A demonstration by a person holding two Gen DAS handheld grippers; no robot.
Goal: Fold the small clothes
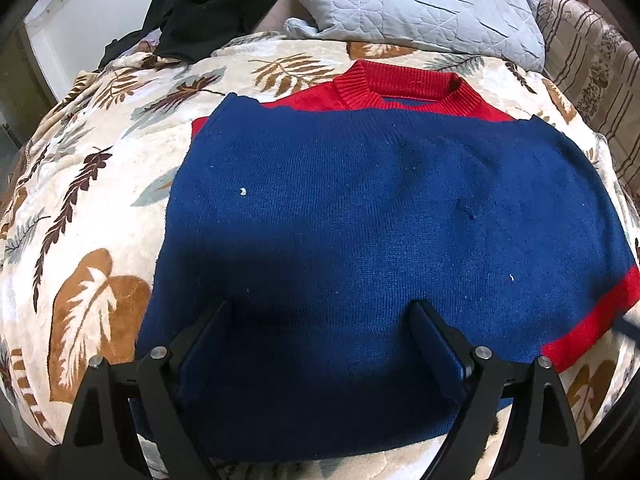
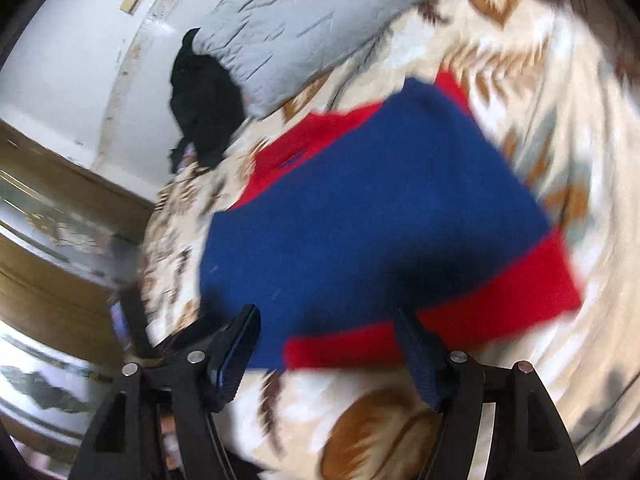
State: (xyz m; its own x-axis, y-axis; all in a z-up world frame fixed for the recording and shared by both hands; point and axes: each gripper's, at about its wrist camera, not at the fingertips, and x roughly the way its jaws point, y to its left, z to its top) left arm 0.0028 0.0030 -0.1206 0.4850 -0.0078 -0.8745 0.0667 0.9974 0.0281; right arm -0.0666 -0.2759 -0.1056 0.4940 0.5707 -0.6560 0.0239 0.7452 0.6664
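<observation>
A small knitted sweater [image 1: 380, 208], blue with a red collar [image 1: 404, 84] and a red band [image 1: 592, 320] at one edge, lies flat and partly folded on a leaf-patterned blanket [image 1: 92, 200]. My left gripper [image 1: 320, 308] hovers over the sweater's near part, jaws wide open with only the flat knit below them. In the blurred right wrist view the same sweater [image 2: 360, 208] lies with its red band [image 2: 500, 304] nearest. My right gripper [image 2: 326, 312] stands open above that banded near edge, with nothing pinched between its fingers.
A grey quilted pillow [image 1: 420, 4] and a black garment [image 1: 204, 4] lie at the far end of the blanket. A striped patterned cover [image 1: 592, 72] runs along the right side. A white wall [image 2: 72, 60] and wooden furniture [image 2: 48, 276] stand to the left.
</observation>
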